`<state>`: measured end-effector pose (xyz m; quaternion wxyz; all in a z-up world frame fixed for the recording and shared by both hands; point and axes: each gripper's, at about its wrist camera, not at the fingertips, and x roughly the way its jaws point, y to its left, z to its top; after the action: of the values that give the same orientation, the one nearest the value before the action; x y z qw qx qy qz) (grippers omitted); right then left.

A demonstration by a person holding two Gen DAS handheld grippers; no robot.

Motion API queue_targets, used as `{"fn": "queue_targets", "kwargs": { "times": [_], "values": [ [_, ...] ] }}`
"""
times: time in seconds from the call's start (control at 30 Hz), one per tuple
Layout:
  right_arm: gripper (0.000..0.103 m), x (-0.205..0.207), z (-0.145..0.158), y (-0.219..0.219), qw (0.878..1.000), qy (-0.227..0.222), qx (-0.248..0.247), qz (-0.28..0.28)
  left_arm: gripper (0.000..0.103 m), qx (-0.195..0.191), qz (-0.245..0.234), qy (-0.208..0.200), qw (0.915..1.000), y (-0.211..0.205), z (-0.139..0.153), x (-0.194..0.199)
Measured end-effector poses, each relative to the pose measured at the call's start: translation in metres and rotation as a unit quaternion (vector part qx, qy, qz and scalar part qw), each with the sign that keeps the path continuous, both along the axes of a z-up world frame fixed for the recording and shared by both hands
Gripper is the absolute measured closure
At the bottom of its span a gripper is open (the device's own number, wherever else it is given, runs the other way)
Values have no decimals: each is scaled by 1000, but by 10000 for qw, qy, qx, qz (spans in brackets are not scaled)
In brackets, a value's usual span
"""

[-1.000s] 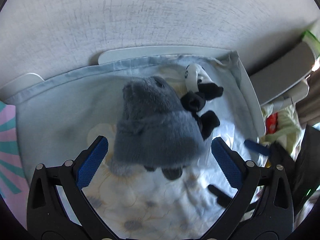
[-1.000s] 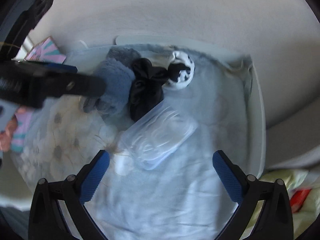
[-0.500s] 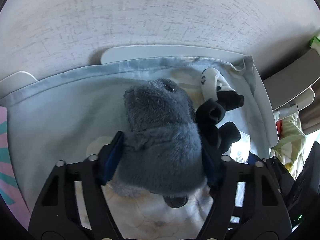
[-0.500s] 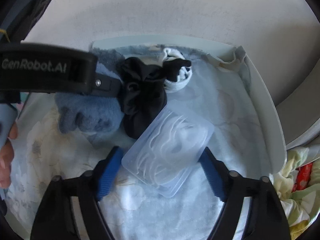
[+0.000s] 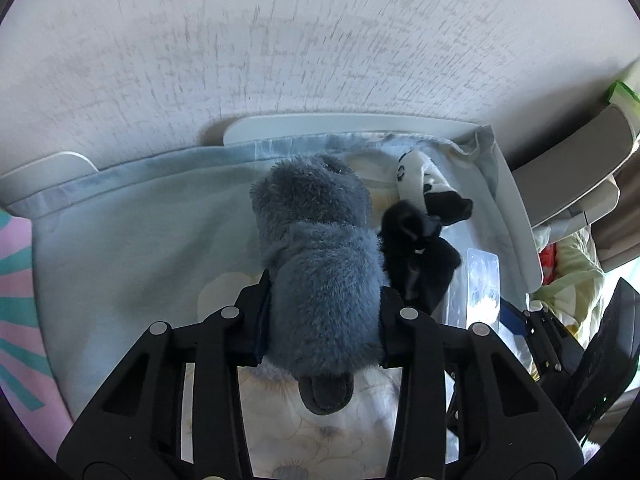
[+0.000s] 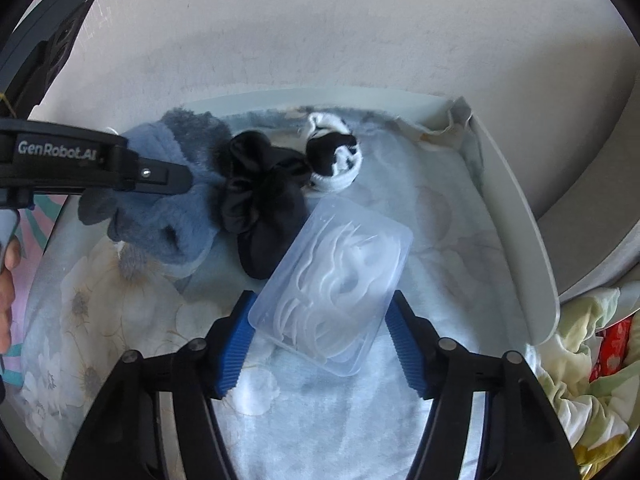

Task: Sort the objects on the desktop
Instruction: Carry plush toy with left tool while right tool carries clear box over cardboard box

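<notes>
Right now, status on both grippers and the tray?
Left gripper just closed on fluffy blue-grey plush. Right gripper closing on clear plastic box. Black fabric bundle lies touching both.

Black two-finger claws with blue ribbed pads

Right claw (image 6: 320, 338): silver screws at the pivots; left claw (image 5: 322, 316): white "GenRobot.AI" lettering on its side

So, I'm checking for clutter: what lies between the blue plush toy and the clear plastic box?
A black scrunchie, touching both toy and box; right wrist view.
</notes>
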<state>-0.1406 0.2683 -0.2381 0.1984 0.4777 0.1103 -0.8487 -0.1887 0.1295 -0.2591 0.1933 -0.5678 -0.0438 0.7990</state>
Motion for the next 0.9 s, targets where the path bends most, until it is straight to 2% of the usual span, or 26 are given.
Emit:
{"fn": "queue_targets", "kwargs": {
  "times": [0.23,0.53,0.57,0.77,0.9],
  "values": [
    [43,5,20,12,9999,123,64,-10,68,-76,-153,181,9997,-6,30,11],
    [43,-3,68,14,9997,210,62,57,68,-160,-161,545,9983,-30,90,24],
    [43,11,73,16,9997,242,36,71,68,-142,-140,577,9981,-34,95,25],
    [43,10,108,-31,9984,304,-107,465,68,28,60,746,9972,-65,130,34],
    [43,13,137,-65,9950,426,-272,858,68,-58,246,946,9952,-93,152,41]
  ]
}}
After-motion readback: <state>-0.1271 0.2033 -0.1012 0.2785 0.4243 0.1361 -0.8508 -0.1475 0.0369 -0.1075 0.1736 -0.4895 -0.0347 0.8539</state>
